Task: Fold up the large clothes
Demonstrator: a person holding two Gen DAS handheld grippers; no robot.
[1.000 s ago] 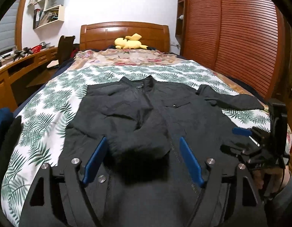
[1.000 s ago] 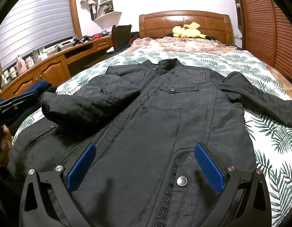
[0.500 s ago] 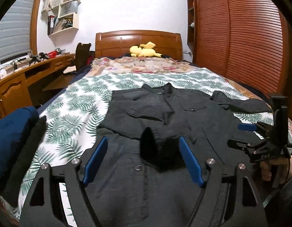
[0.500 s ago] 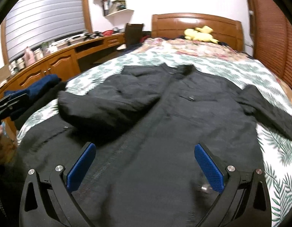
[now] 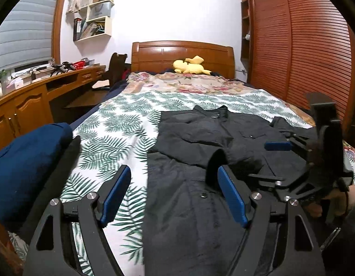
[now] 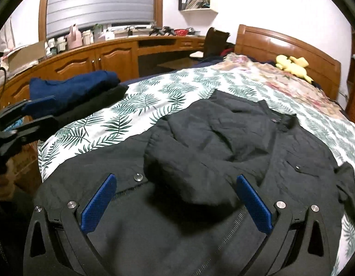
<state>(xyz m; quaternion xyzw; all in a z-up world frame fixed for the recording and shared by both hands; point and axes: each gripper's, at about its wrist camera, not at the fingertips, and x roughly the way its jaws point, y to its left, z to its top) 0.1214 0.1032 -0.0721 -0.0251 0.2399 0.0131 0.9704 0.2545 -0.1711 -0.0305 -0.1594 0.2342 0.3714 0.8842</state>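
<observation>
left gripper [image 5: 174, 194]: fingers spread wide with nothing between them; over the last second the view has swung left, so the gap now frames the jacket's left edge and bare sheet where it framed the folded sleeve before
right gripper [image 6: 176, 203]: fingers spread, empty; it has rolled and drawn back toward the foot of the bed, and now hangs over the hem
jacket [image 5: 200, 218]: black, front up on the leaf-print bedspread [image 5: 122, 126], collar at 12 o'clock; one sleeve [image 6: 189, 161] stays folded across the chest, the other trails off at 3 o'clock
meaning: judging by this, the first sleeve fold is done and both hands are resetting; the far sleeve looks next
beyond: a navy folded pile [image 5: 23, 161] at 9 o'clock, a yellow plush toy [image 5: 191, 65] by the headboard
</observation>
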